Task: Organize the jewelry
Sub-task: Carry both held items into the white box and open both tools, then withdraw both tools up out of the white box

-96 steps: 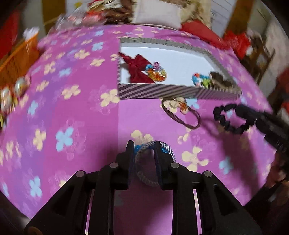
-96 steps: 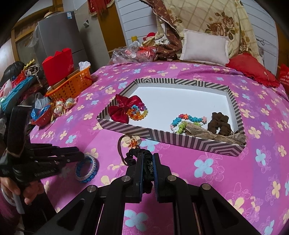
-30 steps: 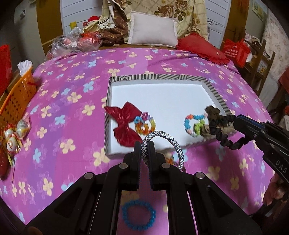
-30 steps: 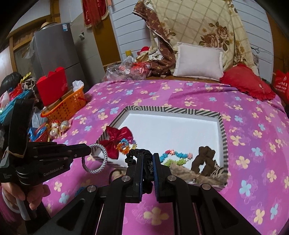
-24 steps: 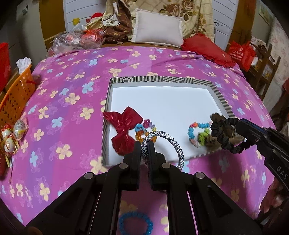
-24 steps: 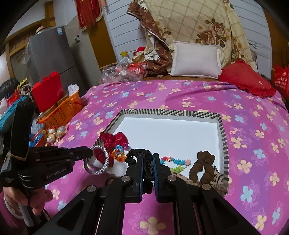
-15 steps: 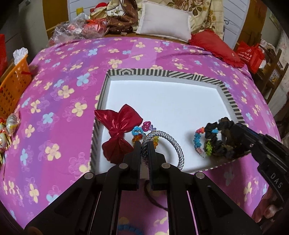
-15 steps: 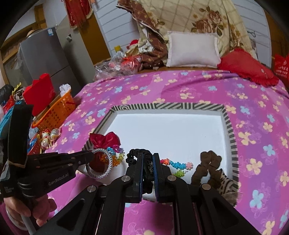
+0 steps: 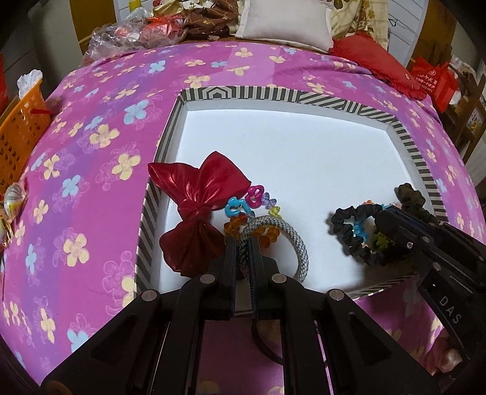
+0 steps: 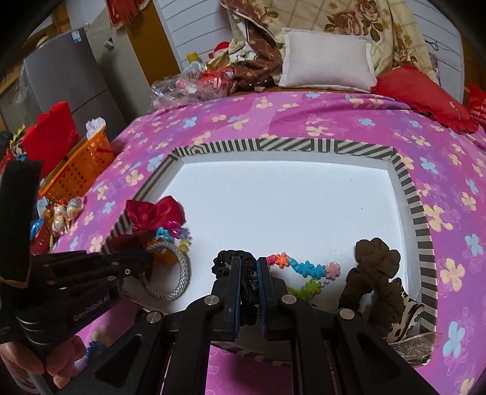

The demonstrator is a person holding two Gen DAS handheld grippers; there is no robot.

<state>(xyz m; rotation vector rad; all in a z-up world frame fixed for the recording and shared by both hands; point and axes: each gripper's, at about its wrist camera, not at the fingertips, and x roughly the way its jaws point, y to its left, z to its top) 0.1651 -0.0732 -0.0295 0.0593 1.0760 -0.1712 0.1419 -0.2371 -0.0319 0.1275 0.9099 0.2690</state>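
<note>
A shallow white tray with a striped rim [image 9: 273, 92] [image 10: 291, 145] lies on the pink flowered bedspread. My left gripper [image 9: 242, 243] [image 10: 142, 261] is shut on a grey woven bracelet [image 9: 291, 240] [image 10: 179, 273], held over the tray's near left part beside a red bow [image 9: 200, 194] [image 10: 152, 212] and a coloured bead bracelet [image 9: 252, 200]. My right gripper [image 10: 249, 267] [image 9: 385, 218] is shut on a black scrunchie [image 9: 349, 224] [image 10: 224, 261] over the tray's near right part. A beaded flower bracelet [image 10: 306, 269] and a brown scrunchie [image 10: 373, 267] lie in the tray.
An orange basket [image 9: 18, 133] [image 10: 79, 170] stands at the bed's left edge, with foil-wrapped trinkets [image 10: 63, 215] near it. Pillows [image 10: 328, 60] and plastic bags [image 9: 127, 27] lie at the far side. A dark cord loop [image 9: 264, 343] lies on the bedspread under my left gripper.
Both grippers have moved forward from over the bedspread to over the tray and come lower, each still holding its item. The blue bracelet on the bedspread has gone from the left wrist view.
</note>
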